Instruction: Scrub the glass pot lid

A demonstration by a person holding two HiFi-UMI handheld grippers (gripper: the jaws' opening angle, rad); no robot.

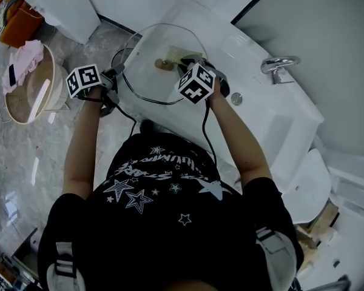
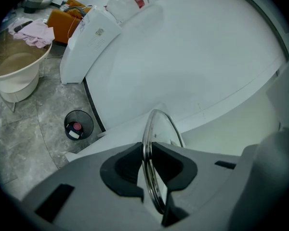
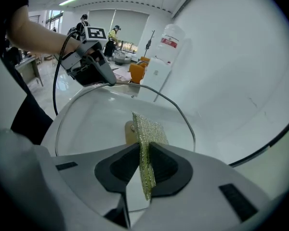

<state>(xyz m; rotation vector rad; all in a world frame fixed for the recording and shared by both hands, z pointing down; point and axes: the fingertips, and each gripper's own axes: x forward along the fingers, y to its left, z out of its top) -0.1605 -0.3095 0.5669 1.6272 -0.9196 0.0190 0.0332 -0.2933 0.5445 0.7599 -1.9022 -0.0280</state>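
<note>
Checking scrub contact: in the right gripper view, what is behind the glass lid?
Through the glass lid show white tub surface and a tan knob; the scouring pad in the right gripper covers part of that knob.

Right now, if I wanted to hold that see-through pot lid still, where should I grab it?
Grab the glass lid by its thin metal rim, coming in edge-on from the left, as the left gripper does. The rim is narrow enough to fit between the jaws, and the lid's face stays free for the scrub pad in the right gripper.
</note>
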